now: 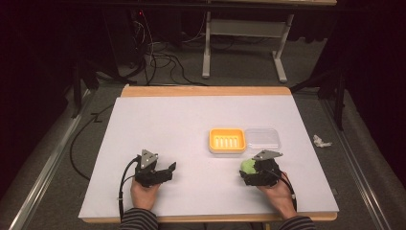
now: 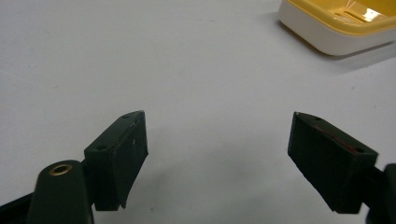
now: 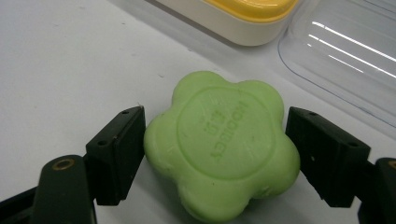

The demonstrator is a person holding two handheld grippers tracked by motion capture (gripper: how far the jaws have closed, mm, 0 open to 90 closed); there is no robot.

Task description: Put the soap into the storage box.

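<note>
Lying between the right gripper's (image 3: 215, 154) parted jaws, the green flower-shaped soap (image 3: 222, 142) was judged firm, slippery, best pinched across its lobed sides, while the left gripper (image 2: 217, 158) was held agape, empty.

On the white table (image 1: 191, 124) lie one green flower-shaped soap (image 3: 224, 142); one yellow soap dish (image 1: 227, 140); one clear plastic lid (image 1: 262, 138); two hand-held grippers, the left gripper (image 1: 160, 172) and the right gripper (image 1: 253, 171); one crumpled white scrap (image 1: 321, 141) on the floor beside the table
</note>
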